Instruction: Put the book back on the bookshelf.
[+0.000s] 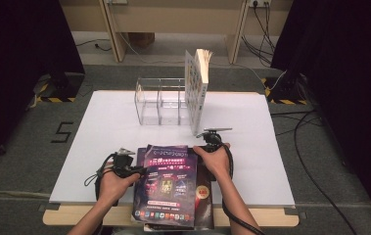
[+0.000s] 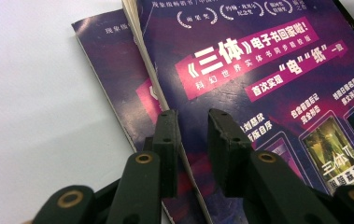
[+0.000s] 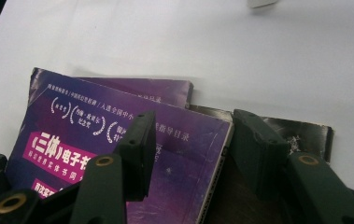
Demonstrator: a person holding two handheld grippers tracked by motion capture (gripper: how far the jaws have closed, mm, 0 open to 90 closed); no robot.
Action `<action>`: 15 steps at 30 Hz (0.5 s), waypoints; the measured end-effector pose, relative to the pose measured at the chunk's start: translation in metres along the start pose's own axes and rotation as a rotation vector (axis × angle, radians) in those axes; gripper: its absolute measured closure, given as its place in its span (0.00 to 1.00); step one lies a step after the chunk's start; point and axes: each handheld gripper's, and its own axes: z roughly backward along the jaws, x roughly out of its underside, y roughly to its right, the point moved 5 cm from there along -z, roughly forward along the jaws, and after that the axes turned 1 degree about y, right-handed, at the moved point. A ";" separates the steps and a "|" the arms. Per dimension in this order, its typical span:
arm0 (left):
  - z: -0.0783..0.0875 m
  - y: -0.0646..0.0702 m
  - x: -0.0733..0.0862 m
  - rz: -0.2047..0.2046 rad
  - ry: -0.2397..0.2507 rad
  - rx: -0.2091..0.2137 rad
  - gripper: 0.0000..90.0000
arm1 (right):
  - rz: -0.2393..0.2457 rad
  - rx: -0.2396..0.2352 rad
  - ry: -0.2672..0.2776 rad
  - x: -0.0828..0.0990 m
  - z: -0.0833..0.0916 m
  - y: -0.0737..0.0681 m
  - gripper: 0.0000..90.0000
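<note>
Step in hand looked like lifting the top purple paperback with the pink title banner (image 1: 166,183) off the stack of similar books (image 1: 203,196) at the near edge of the white table sheet (image 1: 100,132), probably to file it in the clear acrylic divider rack (image 1: 159,105) at the far side, where one pale patterned book (image 1: 196,90) already stood upright against its right end.

Left gripper (image 2: 192,122) sat at the top book's left edge; jaws narrow, straddling the page edge, one under the cover side and one on top. Looked like a pinch on that book, though pad contact wasn't fully clear.

Right gripper (image 3: 194,140) sat at the top book's far right corner; jaws wide, one over the cover, one over the dark book (image 3: 300,130) below, pressing nothing.

Next move, my read: right jaws needed to close on the top book's corner alone, not the dark one beneath, before any lift. Then raise it level and stand it upright beside the pale book.
</note>
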 end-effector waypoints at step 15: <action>0.000 0.001 -0.001 -0.012 -0.012 -0.017 0.81 | 0.032 0.032 0.034 0.001 0.004 -0.002 0.69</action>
